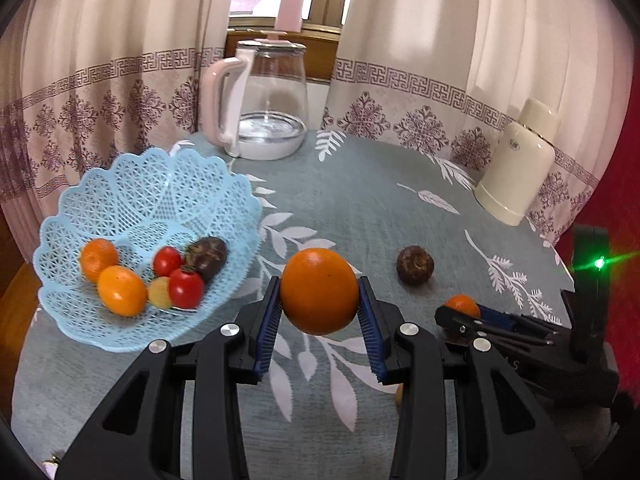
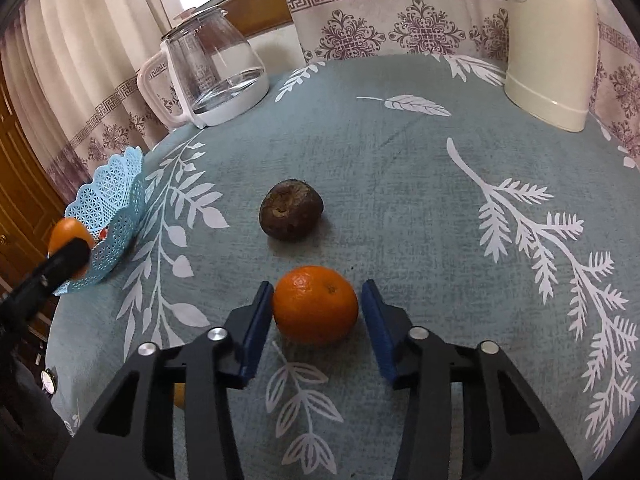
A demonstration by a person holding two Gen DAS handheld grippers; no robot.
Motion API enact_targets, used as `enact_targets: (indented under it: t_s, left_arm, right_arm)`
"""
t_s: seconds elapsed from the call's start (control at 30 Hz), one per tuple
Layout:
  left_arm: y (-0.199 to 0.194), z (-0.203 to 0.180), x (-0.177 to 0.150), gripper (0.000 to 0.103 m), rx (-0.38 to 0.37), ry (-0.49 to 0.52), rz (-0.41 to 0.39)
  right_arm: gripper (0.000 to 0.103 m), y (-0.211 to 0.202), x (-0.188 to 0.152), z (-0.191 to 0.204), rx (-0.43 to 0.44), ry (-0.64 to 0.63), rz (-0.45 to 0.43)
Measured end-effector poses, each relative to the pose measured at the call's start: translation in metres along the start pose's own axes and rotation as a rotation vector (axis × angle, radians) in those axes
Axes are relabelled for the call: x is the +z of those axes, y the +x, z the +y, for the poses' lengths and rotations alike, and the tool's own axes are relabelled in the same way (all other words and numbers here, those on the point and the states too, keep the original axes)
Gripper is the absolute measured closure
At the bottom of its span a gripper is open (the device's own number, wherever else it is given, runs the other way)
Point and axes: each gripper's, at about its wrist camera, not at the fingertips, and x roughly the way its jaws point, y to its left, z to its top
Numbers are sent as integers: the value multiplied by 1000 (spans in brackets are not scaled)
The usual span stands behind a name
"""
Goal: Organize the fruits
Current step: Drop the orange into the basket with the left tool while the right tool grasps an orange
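The left claw [image 1: 319,300] is clamped on an orange [image 1: 319,291], both blue pads pressed to its sides, holding it above the table [image 1: 360,208] just beside the blue basket [image 1: 120,196] at the left edge. The right claw [image 2: 317,316] stands open around a second orange [image 2: 315,305] resting on the table; its left pad touches the peel, the right pad is just clear. A dark brown fruit [image 2: 291,209] lies beyond, nearer the table's middle. The basket holds oranges, tomatoes [image 1: 186,288] and another dark fruit.

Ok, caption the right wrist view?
Open right tool straddling an orange on the tablecloth, dark fruit beyond.
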Motion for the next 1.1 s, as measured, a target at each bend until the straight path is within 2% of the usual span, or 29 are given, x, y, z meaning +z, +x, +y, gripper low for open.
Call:
enact_targets:
  t_s: [0.3,0.47,0.77,0.8,0.9,1.1]
  left_arm:
    - [1,53,25,64,90,-82,-47]
    - [19,82,31,64,150,-127,-22]
    - [38,118,29,64,193,-222,16]
    - [38,120,29,62,199,-226,15]
    - [37,125,28,47,219,-239,2]
    - [24,122,21,40,326,-244,-62]
  right_arm:
    - [62,0,-1,-1,13,7,-11]
    - [62,-1,-2,-3,18,12,-14]
    - [62,-1,-3,-2,17,10,-15]
    - [62,-1,-3,-2,16,10,-16]
    - [62,-1,-3,-2,15,8,-17]
    - [62,-2,-3,-2,12,6,-20]
